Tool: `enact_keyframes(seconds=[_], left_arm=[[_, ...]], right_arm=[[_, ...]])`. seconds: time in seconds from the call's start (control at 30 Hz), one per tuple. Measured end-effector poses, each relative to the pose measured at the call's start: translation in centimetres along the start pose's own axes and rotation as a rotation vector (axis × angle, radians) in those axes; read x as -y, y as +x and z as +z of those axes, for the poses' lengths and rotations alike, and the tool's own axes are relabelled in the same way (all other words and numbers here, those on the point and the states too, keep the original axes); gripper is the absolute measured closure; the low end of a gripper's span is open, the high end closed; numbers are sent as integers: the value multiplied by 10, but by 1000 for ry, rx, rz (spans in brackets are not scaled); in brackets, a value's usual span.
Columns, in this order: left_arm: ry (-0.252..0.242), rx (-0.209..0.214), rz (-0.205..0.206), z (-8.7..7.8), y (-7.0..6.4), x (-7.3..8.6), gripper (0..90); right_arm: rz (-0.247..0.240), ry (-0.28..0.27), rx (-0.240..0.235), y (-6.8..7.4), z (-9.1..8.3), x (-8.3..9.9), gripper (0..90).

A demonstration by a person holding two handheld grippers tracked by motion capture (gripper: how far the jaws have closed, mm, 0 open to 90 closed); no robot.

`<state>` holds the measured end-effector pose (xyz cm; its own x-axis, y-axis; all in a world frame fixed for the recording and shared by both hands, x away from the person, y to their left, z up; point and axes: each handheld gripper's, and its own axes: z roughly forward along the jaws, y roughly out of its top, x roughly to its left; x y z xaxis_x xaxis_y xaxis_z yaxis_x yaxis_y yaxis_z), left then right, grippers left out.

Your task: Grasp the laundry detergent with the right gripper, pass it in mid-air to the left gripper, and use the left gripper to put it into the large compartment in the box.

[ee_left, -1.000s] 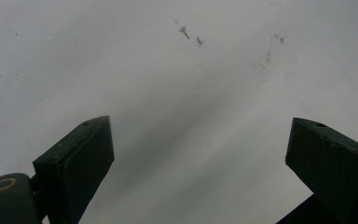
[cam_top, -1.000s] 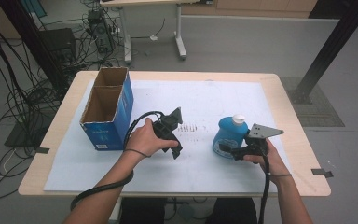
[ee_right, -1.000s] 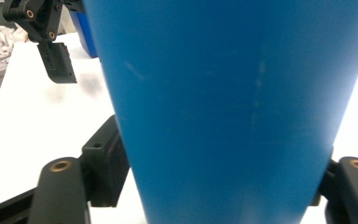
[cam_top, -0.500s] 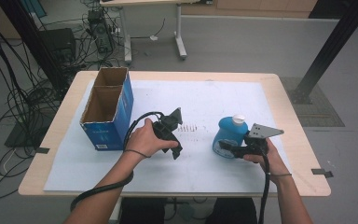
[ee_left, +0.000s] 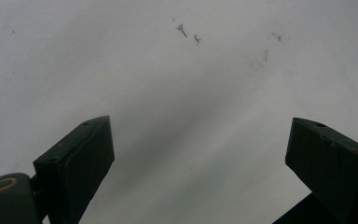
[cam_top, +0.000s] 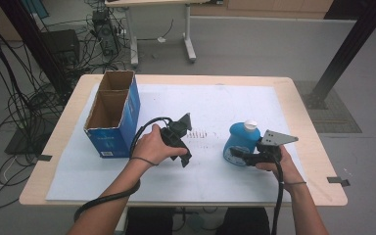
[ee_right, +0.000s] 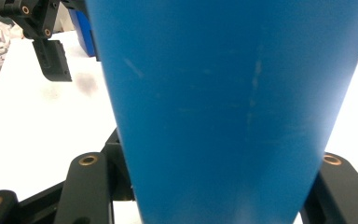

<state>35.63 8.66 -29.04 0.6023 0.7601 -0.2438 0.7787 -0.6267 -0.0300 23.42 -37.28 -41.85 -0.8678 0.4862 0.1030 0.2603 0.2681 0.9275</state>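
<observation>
The white label on the blue cardboard box (cam_top: pixel 105 145) is too small to read.

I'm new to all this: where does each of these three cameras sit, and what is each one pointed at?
High view: fixed above the person's side, looking forward and down on the table; both forearms, the left gripper and right gripper show.
Left gripper view: rides the left gripper, facing the white sheet between its own spread black jaws.
Right gripper view: rides the right gripper, pressed up to the blue bottle, jaws either side.
Shared: the right gripper view also catches the left gripper, as the high view does.
</observation>
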Motion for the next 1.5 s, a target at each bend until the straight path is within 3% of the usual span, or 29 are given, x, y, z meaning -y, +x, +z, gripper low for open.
enact_keyframes(seconds=[1.5], left_arm=[[-3,0,-9,1,1,-1,81]], right_arm=[[-12,-17,9,3,0,5,417]])
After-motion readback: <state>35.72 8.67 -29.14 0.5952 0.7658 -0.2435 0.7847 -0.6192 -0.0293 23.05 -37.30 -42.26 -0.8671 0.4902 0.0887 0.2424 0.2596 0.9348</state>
